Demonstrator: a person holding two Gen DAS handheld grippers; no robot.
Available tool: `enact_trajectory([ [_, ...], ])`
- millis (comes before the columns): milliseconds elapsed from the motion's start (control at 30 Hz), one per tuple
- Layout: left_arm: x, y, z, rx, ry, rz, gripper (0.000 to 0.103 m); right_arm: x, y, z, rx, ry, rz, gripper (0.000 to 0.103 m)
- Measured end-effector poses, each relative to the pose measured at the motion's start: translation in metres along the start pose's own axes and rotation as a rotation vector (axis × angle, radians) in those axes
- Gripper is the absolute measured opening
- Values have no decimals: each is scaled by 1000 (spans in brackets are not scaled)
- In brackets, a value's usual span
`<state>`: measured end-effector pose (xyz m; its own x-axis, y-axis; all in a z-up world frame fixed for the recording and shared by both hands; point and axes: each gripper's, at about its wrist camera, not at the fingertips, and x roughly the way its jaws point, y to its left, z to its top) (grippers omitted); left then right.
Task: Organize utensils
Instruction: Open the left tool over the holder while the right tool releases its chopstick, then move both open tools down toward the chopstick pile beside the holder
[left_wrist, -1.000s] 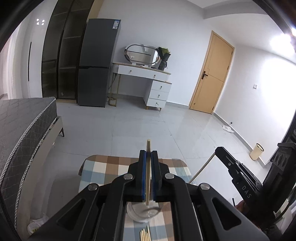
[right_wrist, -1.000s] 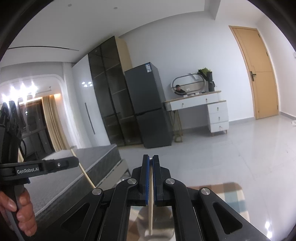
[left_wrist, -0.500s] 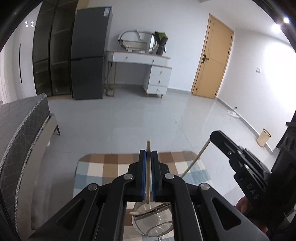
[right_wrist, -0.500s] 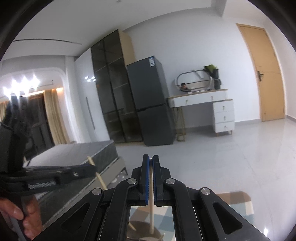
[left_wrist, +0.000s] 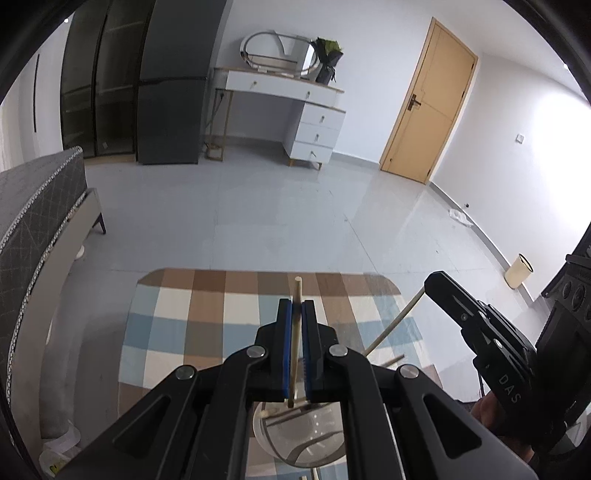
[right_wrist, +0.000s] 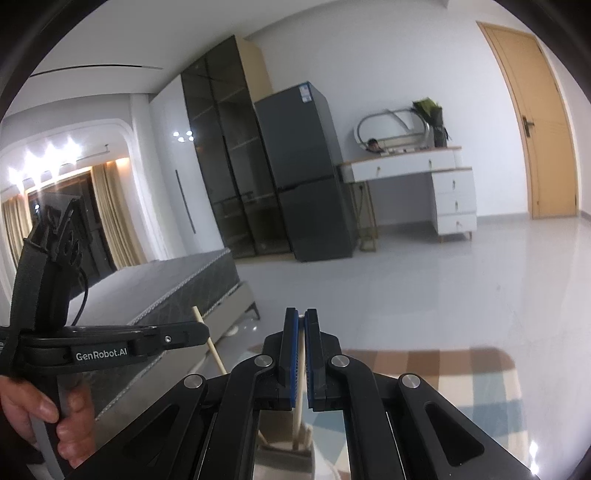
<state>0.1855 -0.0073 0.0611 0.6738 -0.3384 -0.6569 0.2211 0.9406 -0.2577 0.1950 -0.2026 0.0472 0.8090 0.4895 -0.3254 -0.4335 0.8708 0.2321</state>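
Pinching one pale chopstick apiece, both grippers hang over a clear glass (left_wrist: 299, 439) on the checked tablecloth (left_wrist: 207, 317). Nearest, the left gripper (left_wrist: 295, 314) is clenched on its chopstick (left_wrist: 294, 347), which runs lengthwise between the blue pads, the lower end reaching into the glass mouth and the upper end pointing away toward the room. To its right, the right gripper (left_wrist: 434, 284) carries a second chopstick (left_wrist: 391, 325) slanting down and left toward the glass. From the right wrist, the right gripper (right_wrist: 301, 321) has its jaws easing apart with the stick (right_wrist: 300, 384) still between them, upright, lower end in the glass (right_wrist: 284, 458). Beyond, the grey floor (left_wrist: 280, 214)
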Motion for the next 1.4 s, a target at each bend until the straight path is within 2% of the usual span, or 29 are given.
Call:
enact_trajectory([
  [100, 4, -4, 0, 16, 42, 35, 3, -3, -1, -3, 10, 31, 1, 6],
  [200, 8, -3, -2, 6, 93, 60, 19, -6, -1, -12, 29, 73, -3, 6],
  [300, -6, 1, -9, -27, 72, 74, 24, -20, -4, -22, 59, 87, -24, 6],
  [333, -9, 2, -11, -31, 70, 80, 33, -22, -3, -24, 65, 88, -34, 7],
  [400, -20, 2, -14, -37, 50, 103, 47, -37, -4, -30, 81, 93, -62, 18],
  [433, -28, 0, -16, -35, 29, 119, 51, -43, -4, -30, 90, 93, -69, 21],
  [500, -45, -4, -21, -25, -4, 147, 57, -59, -2, -32, 107, 90, -85, 38],
  [633, -70, -14, -32, -15, -48, 174, 75, -89, 11, -32, 107, 54, -109, 48],
  [733, -89, -22, -44, -3, -77, 187, 78, -112, 25, -31, 105, 12, -97, 64],
  [800, -100, -27, -52, 6, -101, 199, 85, -130, 36, -33, 97, -26, -107, 82],
  [867, -107, -30, -61, 17, -120, 211, 88, -139, 43, -35, 99, -43, -105, 87],
  [1000, -115, -31, -73, 29, -146, 223, 90, -154, 55, -44, 88, -46, -113, 90],
  [1100, -122, -30, -82, 21, -163, 232, 95, -163, 63, -51, 83, -52, -121, 94],
  [1233, -127, -30, -94, 30, -190, 248, 96, -170, 70, -60, 68, -51, -124, 98],
  [1400, -127, -31, -108, 40, -186, 266, 97, -180, 77, -79, 68, -52, -124, 101],
])
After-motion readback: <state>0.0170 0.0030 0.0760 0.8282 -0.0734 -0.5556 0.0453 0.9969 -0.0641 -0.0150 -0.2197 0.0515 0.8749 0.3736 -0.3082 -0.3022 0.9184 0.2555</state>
